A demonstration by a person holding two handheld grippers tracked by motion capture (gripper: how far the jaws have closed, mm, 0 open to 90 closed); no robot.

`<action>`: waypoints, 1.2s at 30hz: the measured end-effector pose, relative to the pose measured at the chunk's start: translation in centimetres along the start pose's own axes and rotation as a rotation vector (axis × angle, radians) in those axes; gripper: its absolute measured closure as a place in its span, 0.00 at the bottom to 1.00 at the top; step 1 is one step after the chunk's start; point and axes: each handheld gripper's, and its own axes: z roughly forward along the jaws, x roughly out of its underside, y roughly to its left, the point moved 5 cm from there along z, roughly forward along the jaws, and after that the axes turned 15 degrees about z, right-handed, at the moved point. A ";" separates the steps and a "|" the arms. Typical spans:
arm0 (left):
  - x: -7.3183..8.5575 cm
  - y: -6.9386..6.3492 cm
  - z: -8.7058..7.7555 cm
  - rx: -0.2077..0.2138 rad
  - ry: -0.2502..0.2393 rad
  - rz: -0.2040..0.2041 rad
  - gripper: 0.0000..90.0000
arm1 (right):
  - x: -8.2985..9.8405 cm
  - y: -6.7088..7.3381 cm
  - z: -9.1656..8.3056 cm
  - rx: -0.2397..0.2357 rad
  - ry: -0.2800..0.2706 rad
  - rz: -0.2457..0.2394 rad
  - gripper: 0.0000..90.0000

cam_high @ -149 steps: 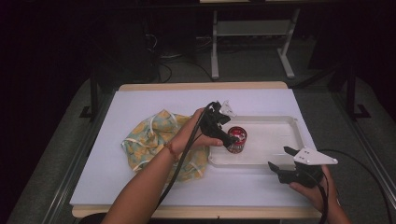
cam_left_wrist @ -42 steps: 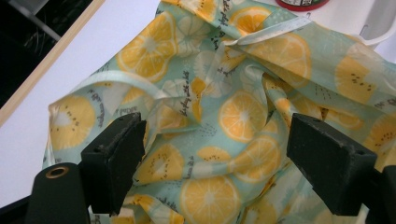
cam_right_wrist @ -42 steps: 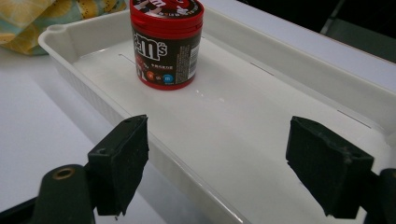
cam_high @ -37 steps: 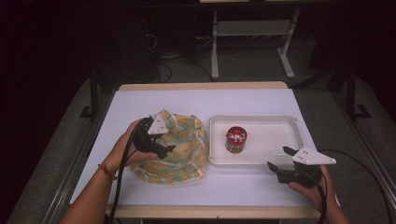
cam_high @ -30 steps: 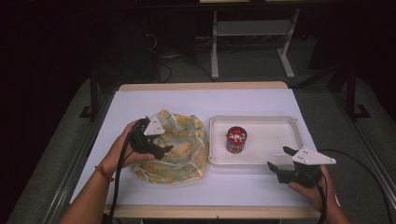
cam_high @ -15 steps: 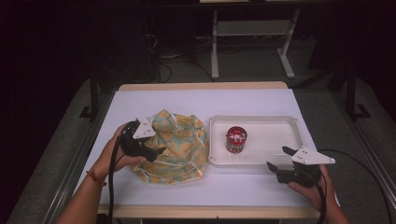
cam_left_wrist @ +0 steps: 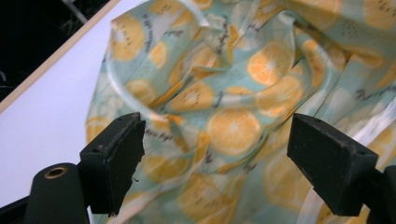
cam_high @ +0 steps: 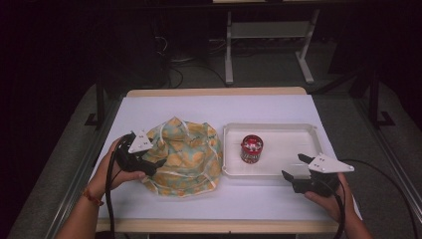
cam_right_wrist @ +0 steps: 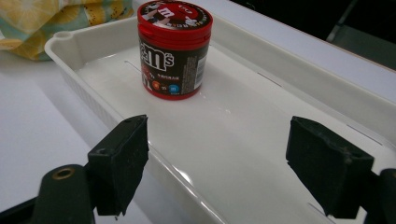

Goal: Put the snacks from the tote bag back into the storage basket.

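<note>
Candy tub (cam_high: 252, 148) placed upright in tray (cam_high: 298, 130), at three o'clock from bag (cam_high: 186, 154).

Since five seconds back, left gripper (cam_high: 153, 164) withdrawn to bag's nine o'clock edge, jaws wide, holding nothing; right gripper (cam_high: 293, 169) likewise gaping. Probably next item due.

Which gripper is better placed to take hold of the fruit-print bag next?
Left. The left gripper sits open at the edge of the fruit-print bag, whose cloth lies between its jaws. The right gripper, also open, faces the white tray instead.
</note>
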 end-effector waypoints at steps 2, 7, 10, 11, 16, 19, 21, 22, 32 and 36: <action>0.5 0.1 -0.4 -0.004 -0.001 -0.011 0.20 | -0.1 0.1 0.2 -0.005 -0.001 -0.002 0.23; 1.9 0.6 -1.2 -0.024 -0.013 -0.052 0.20 | -0.3 0.1 0.5 -0.011 0.003 -0.006 0.23; 2.6 0.8 -1.5 -0.034 -0.021 -0.071 0.19 | -0.3 0.2 0.5 -0.012 0.001 -0.005 0.23; 2.8 0.8 -1.6 -0.032 -0.019 -0.077 0.19 | -0.3 0.2 0.5 -0.012 0.000 -0.005 0.23; 4.0 0.8 -1.6 -0.033 -0.015 -0.094 0.19 | -0.4 0.2 0.5 -0.012 -0.001 -0.005 0.23; 4.6 0.9 -1.7 -0.039 -0.012 -0.102 0.19 | -0.4 0.1 0.5 -0.011 -0.001 -0.005 0.23; 5.0 1.0 -1.8 -0.040 -0.015 -0.119 0.19 | -0.4 0.1 0.5 -0.012 -0.001 -0.004 0.23; 5.2 1.0 -1.7 -0.044 -0.017 -0.124 0.19 | -0.4 0.1 0.5 -0.011 -0.001 -0.005 0.23; 7.7 0.9 -1.9 -0.030 -0.038 -0.176 0.19 | -0.4 0.1 0.4 -0.011 -0.003 -0.004 0.23; 8.5 0.6 -1.9 -0.030 -0.049 -0.180 0.19 | -0.4 0.1 0.4 -0.010 -0.002 -0.005 0.23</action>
